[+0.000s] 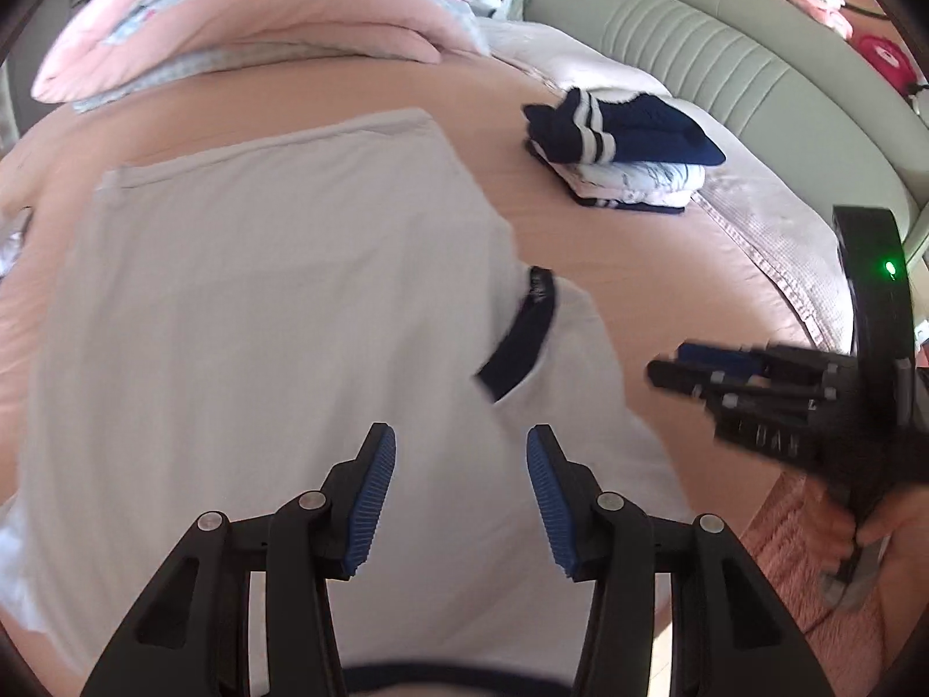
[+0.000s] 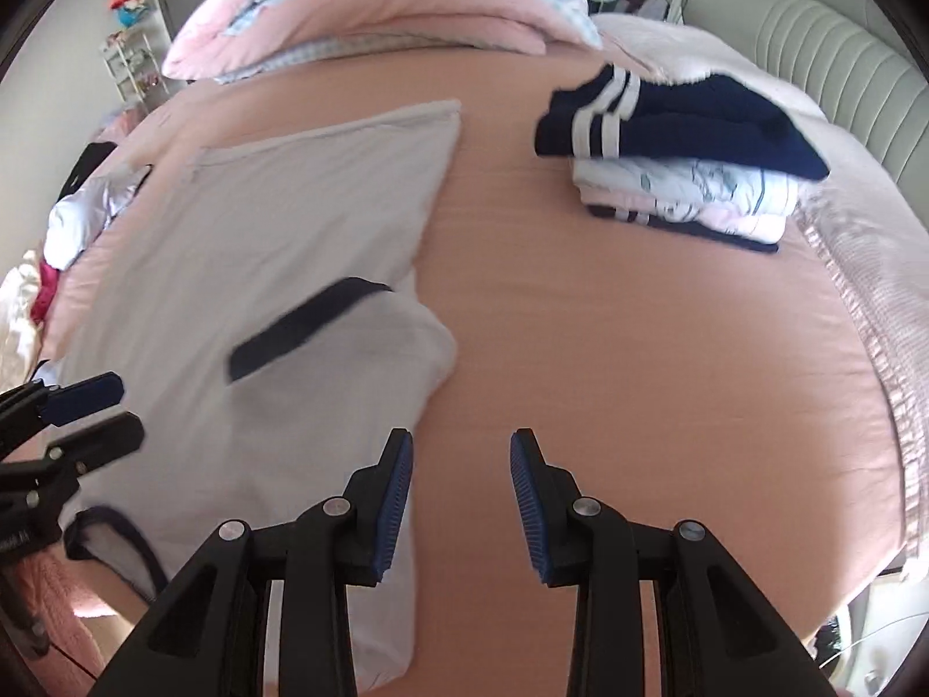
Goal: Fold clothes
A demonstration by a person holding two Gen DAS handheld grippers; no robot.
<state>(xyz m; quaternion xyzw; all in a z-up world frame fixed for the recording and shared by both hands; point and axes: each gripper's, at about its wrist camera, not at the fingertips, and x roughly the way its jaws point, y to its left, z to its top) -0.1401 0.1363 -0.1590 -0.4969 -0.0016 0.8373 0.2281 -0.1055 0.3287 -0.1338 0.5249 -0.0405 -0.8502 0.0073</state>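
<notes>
A white T-shirt [image 1: 261,302] with navy trim lies spread on the pink bed sheet [image 1: 627,267], one sleeve with a navy cuff [image 1: 522,337] folded in over the body. My left gripper [image 1: 461,459] hovers open above the shirt's lower part, nothing between its blue pads. In the right wrist view the same shirt [image 2: 261,267] lies to the left, and my right gripper [image 2: 461,459] stands open over the shirt's right edge and the bare sheet [image 2: 638,348]. The navy collar [image 2: 110,534] shows at lower left. Each gripper appears at the edge of the other's view.
A stack of folded clothes [image 2: 685,162], navy with white stripes on top, sits at the back right of the bed. A folded pink quilt [image 2: 377,17] lies at the far end. A grey-green padded headboard [image 1: 726,52] runs along the right. Loose clothes [image 2: 75,221] lie at the left.
</notes>
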